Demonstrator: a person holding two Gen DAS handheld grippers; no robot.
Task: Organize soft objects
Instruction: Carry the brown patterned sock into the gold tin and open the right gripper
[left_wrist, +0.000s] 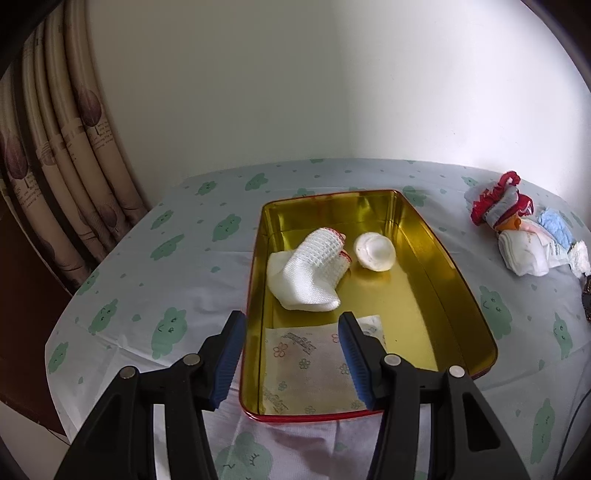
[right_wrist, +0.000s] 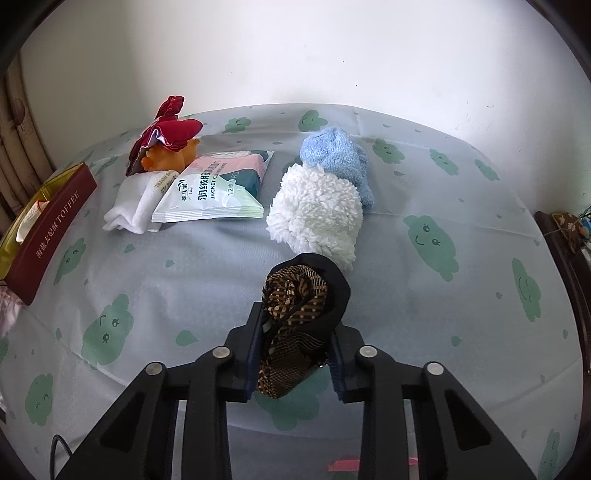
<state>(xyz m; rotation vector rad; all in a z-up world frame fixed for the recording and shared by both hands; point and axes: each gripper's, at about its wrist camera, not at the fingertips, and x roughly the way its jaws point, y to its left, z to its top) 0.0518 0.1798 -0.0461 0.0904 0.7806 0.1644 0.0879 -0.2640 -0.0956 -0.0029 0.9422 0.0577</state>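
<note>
A gold tin with a red rim lies on the cloud-print cloth. It holds a white mesh sock, a white round cup-shaped pad and a flowered tissue pack. My left gripper hovers open over the tin's near end with nothing between its blue pads. In the right wrist view my right gripper is shut on a rolled brown-and-black patterned sock, just above the cloth. Beyond it lie a white fluffy sock and a blue fluffy sock, touching each other.
To the left of the fluffy socks are a wipes packet, folded white socks and a red-and-orange doll. The tin's dark red side stands at the far left. Walls close the table's far side; a curtain hangs on the left.
</note>
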